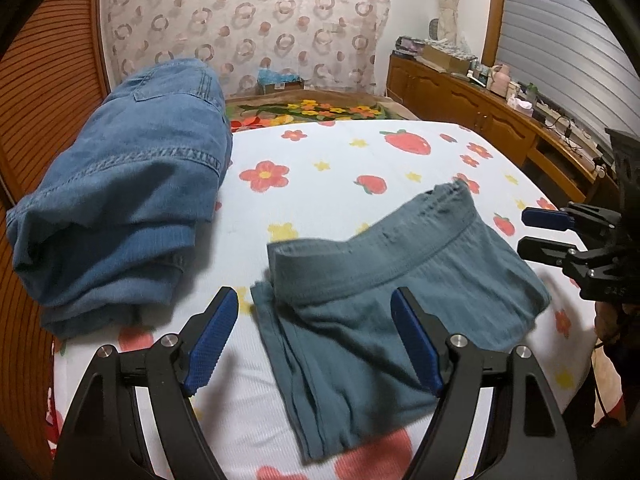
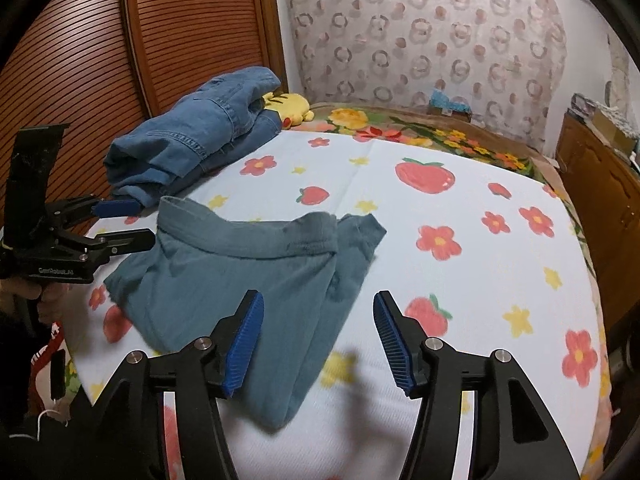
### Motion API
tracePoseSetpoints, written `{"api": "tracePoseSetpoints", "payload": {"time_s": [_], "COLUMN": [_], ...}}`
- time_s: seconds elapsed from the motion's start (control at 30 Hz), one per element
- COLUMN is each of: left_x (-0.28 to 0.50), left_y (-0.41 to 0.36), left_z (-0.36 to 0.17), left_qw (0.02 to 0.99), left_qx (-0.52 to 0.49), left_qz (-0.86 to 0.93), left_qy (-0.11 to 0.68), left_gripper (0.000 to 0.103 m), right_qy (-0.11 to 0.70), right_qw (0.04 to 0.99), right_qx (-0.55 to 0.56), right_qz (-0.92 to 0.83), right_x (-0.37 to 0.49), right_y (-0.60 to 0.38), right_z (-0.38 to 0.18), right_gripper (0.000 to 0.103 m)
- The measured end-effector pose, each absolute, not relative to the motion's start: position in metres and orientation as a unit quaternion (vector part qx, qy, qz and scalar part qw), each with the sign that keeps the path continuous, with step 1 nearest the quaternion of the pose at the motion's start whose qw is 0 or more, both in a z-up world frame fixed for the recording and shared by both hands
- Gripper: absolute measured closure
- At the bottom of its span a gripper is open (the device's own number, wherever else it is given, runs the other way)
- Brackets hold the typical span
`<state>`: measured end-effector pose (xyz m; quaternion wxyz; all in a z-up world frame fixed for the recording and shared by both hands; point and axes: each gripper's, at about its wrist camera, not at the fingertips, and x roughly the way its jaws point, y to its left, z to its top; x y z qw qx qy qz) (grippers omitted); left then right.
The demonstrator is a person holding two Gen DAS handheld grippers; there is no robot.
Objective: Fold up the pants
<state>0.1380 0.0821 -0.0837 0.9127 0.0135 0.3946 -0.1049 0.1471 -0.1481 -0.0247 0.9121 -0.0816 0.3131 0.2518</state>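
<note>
- Pants (image 1: 384,292) of grey-green knit lie on the bed (image 1: 328,152), on its strawberry-and-flower sheet, already gathered into a compact layered packet with the waistband across the far side.
- Several stacked edges show along the packet's left side in the left wrist view, so at least one fold looks done; I judge the task well advanced, perhaps near its end.
- One flap (image 2: 356,240) sticks out past the waistband's right end in the right wrist view, and the near corner hangs as a point, so the packet is not square; a last fold or a tidying tuck seems left.
- Left tool (image 1: 314,340) hovers over the near part of the pants with its blue pads apart, clamped on nothing.
- Right tool (image 2: 318,340) likewise stands with its fingers spread, above the packet's near right edge and holding nothing.
- Folded denim jeans (image 1: 120,200) sit apart on the bed's far left; a wooden cabinet (image 1: 480,112) runs along the right.
</note>
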Motion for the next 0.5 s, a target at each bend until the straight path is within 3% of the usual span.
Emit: {"api": "tracePoseSetpoints", "payload": {"time_s": [0.5], "left_x": [0.17], "left_y": [0.1], "left_z": [-0.113], "left_qw": [0.894], "left_qx": [-0.011], "left_qz": [-0.084], "left_qy": [0.441], "left_gripper": [0.024], "right_qy": [0.365], "right_qw": [0.881], "right_qx": [-0.084], "right_qz": [0.288], "right_x": [0.223], "right_y": [-0.128], "right_z": [-0.044], "right_gripper": [0.044]}}
